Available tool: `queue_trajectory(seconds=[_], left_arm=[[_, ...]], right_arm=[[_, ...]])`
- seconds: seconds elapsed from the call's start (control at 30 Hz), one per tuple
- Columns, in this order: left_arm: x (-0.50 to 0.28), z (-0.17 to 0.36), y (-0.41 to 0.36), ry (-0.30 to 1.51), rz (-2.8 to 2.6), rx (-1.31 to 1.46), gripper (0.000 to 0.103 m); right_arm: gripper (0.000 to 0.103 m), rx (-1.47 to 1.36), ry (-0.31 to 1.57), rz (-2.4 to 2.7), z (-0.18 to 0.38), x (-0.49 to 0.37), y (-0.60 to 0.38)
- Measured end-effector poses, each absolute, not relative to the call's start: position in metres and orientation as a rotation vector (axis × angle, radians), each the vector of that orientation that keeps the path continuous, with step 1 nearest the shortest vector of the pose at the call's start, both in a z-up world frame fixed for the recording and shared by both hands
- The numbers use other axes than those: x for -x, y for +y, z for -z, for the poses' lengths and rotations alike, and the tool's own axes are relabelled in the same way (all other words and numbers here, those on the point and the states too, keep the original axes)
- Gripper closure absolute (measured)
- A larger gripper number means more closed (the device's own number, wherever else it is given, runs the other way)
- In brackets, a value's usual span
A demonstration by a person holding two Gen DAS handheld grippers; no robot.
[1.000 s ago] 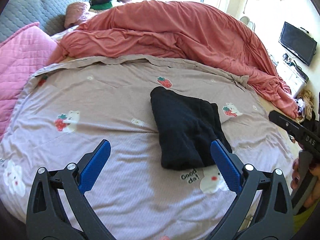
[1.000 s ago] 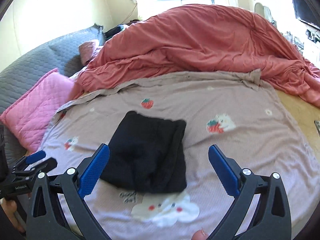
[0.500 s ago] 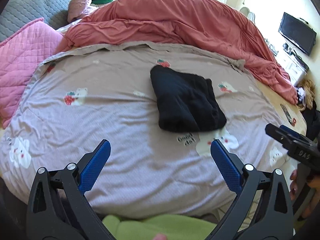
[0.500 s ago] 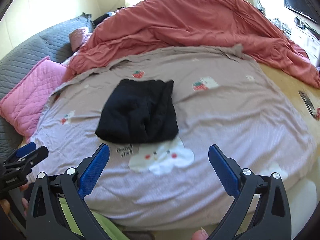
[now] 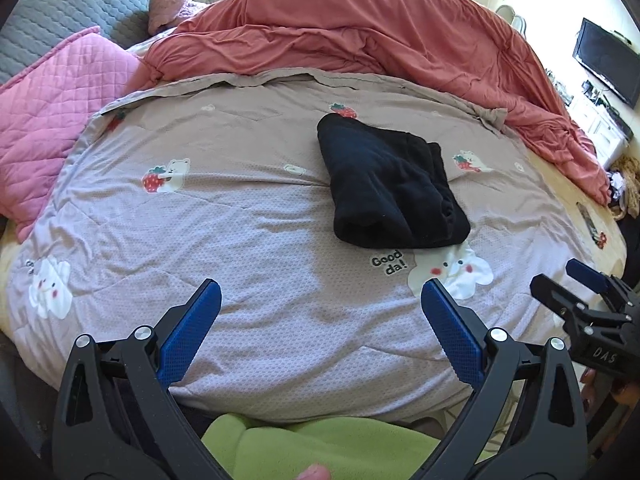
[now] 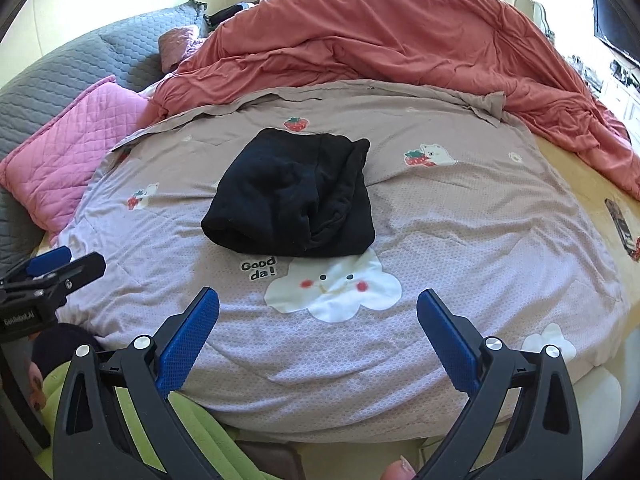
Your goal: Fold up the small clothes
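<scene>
A folded black garment [image 5: 390, 188] lies on the lilac cartoon-print quilt [image 5: 240, 240], near a "Good da!" cloud print; it also shows in the right wrist view [image 6: 294, 196]. My left gripper [image 5: 320, 300] is open and empty, held back over the quilt's near edge, well short of the garment. My right gripper [image 6: 318, 308] is open and empty, also back near the bed's edge. The right gripper shows at the left wrist view's right side [image 5: 576, 300]. The left gripper shows at the right wrist view's left side [image 6: 52, 272].
A rumpled salmon duvet [image 5: 360, 40] fills the far half of the bed. A pink quilted pillow [image 5: 52, 92] and grey bedding [image 5: 48, 20] lie at the left. A phone [image 6: 620, 220] lies on the yellow sheet at the right. A television [image 5: 608, 60] hangs at the far right. Green clothing [image 5: 320, 448] is below the grippers.
Both grippers have drawn back from the garment toward the bed's near edge, staying open. The folded black garment lies where it was.
</scene>
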State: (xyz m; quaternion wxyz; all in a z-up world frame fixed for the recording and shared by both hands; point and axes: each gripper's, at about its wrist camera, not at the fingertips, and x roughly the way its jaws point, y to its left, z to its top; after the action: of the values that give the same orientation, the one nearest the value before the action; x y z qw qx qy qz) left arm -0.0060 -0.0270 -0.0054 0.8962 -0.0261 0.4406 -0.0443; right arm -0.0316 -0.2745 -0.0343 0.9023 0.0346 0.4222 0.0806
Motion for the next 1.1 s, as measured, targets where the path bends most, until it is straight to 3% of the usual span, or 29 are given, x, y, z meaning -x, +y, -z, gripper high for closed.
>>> queue_trajectory(seconds=[1.1], left_arm=[[0.013, -0.002, -0.03, 0.893, 0.077, 0.02, 0.009]], right_arm=[[0.004, -0.065, 0.862, -0.17, 0.038, 0.032, -0.268]])
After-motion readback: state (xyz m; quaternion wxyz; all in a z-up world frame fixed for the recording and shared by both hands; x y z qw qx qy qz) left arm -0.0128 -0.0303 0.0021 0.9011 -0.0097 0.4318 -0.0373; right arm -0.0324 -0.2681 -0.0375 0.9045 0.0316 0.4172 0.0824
